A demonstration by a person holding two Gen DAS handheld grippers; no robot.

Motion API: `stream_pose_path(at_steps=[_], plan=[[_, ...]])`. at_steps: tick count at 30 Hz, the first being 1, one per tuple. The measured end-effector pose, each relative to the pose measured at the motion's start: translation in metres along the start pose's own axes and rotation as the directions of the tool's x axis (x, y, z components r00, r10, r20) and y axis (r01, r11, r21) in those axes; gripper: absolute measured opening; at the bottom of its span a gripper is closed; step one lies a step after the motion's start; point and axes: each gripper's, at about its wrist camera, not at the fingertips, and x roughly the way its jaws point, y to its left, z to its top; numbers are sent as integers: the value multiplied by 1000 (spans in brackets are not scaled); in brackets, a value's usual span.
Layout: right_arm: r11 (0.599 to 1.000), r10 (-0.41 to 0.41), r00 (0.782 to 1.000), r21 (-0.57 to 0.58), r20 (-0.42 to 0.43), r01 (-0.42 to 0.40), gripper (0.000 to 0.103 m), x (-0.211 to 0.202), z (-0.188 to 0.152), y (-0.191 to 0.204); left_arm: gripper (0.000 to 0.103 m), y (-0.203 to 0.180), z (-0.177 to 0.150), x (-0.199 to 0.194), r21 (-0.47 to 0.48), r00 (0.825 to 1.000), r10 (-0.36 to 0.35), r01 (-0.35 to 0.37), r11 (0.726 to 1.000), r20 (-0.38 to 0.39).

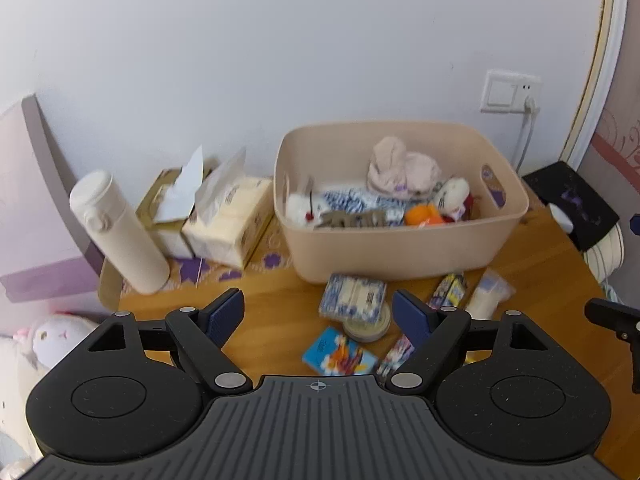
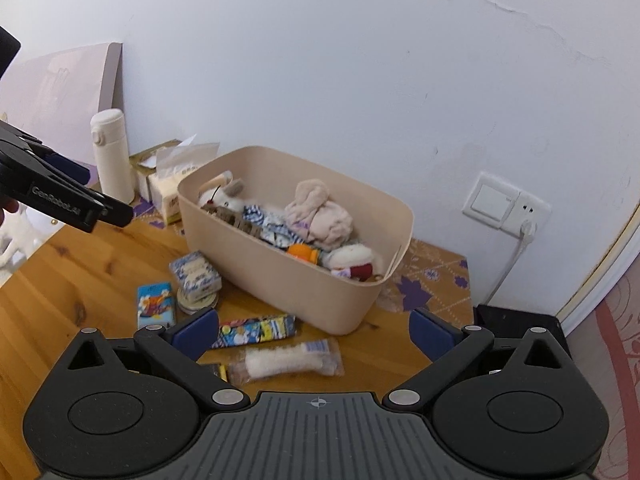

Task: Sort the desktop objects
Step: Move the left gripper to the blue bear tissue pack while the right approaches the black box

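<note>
Wooden table [image 1: 280, 312] is set against a white wall, with the bin [image 1: 400, 248] at the far side and loose packets [image 2: 288, 360] near it. Both the left gripper [image 1: 318, 316] and right gripper [image 2: 314, 332] are held spread, empty. A blurred, possibly slippery packet could be fumbled. Only the left view shows the black pouch [image 1: 572, 204] fully.

Only legible txt: "GenRobot.AI", white on black side of left gripper [image 2: 86, 176], seen in right wrist view. Pkg prints on table too blurred to read.
</note>
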Motion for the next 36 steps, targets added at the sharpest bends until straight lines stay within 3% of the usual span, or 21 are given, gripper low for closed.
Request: stream_pose_path(at_steps=[4, 19, 30, 36], plan=[[1000, 8, 1000, 14, -17, -8, 103, 3, -13, 4, 82, 7, -17, 3, 9, 1000, 23, -23, 1000, -20], [997, 71, 987, 36, -145, -66, 103, 39, -62, 27, 82, 14, -74, 48, 35, 984, -42, 49, 998, -175], [989, 144, 966, 72, -214, -132, 103, 74, -80, 48, 82, 12, -87, 91, 51, 969, -112, 126, 991, -222], [990, 137, 972, 59, -189, -128, 103, 84, -87, 69, 82, 14, -89, 109, 40, 966, -133, 146, 988, -223]])
